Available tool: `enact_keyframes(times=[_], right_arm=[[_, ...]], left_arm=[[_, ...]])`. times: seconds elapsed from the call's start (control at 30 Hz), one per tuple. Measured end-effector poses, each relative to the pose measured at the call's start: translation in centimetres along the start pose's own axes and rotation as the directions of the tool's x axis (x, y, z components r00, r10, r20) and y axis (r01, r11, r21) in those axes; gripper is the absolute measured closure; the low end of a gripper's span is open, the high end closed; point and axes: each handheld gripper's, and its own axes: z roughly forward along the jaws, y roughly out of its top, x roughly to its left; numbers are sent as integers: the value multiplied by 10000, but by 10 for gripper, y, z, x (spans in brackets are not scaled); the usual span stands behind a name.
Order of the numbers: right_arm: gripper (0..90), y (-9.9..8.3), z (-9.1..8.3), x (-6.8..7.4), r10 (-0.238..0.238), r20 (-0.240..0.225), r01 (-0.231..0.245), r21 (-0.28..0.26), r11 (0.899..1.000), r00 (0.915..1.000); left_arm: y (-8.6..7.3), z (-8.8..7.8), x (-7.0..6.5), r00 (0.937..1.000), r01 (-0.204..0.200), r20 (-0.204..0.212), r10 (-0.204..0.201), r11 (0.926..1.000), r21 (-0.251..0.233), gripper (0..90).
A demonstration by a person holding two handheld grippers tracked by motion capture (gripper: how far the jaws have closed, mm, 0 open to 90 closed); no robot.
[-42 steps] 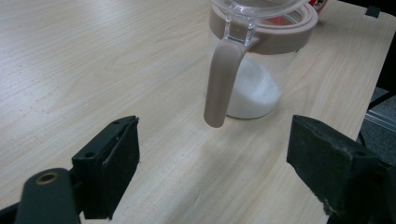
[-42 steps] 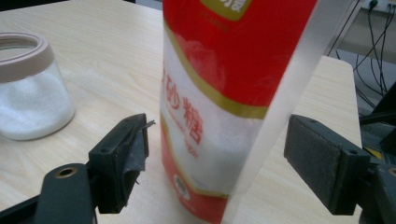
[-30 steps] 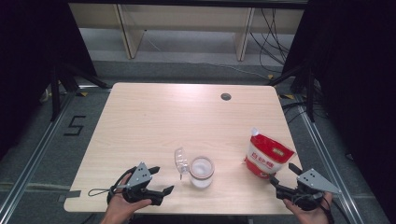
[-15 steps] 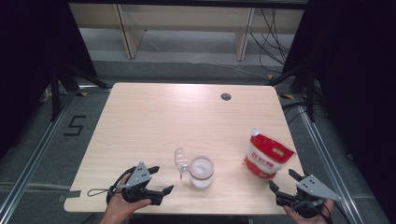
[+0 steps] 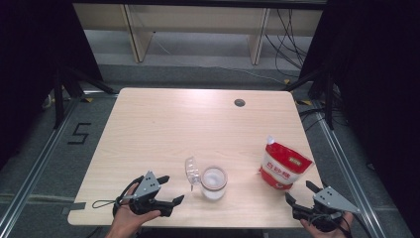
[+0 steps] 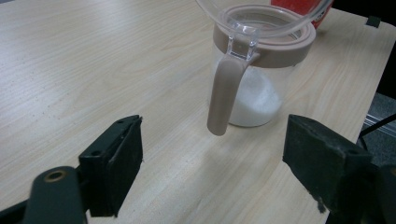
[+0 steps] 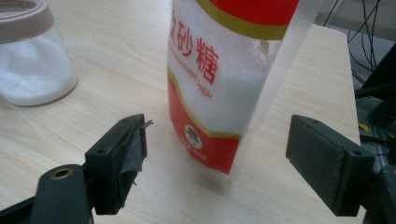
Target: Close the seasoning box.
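A clear jar with a beige rim stands near the table's front edge, partly full of white sugar. Its clear flip lid is tipped open to the left. My left gripper lies just left of the jar and is open. Its jaws have just been closing a little, with nothing pressed between them. In the left gripper view the jar and its beige latch tab sit ahead of the left gripper. A red and white sugar bag stands upright right of the jar. My right gripper is open just in front of the bag.
The wooden table has a small round cable hole at the back right. Both grippers are close to its front edge. Shelving and cables lie on the floor beyond. The jar shows at the upper left of the right gripper view.
The right gripper has drifted slightly toward the table's front edge. The jar, lid, bag and left hand stay where they were.
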Motion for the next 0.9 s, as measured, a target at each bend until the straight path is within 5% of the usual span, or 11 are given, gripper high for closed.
enact_keyframes(times=[0.13,0.43,0.47,0.5,0.53,0.9], right_arm=[[215,0,1,-2,-210,-48,210,-21,9998,9998],[228,0,2,0,-319,-133,319,2,9995,9994],[228,0,2,0,-259,-135,259,31,9997,9996],[228,0,2,0,-244,-130,244,26,9997,9996],[227,0,1,-1,-222,-90,222,-3,9998,9997],[233,0,2,1,-160,-95,161,83,9998,9998]], left_arm=[[1,-1,-1,10000,28,69,-28,10000,-49,378],[10,-6,-6,9959,-907,-90,905,9954,-311,785],[11,-6,-8,9975,-711,-20,711,9966,-421,816],[15,-7,-6,9934,-1150,-44,1149,9928,-340,838],[15,-7,-8,9963,-858,-100,855,9957,-358,855],[25,-1,-12,9958,-907,119,910,9956,-251,890]])
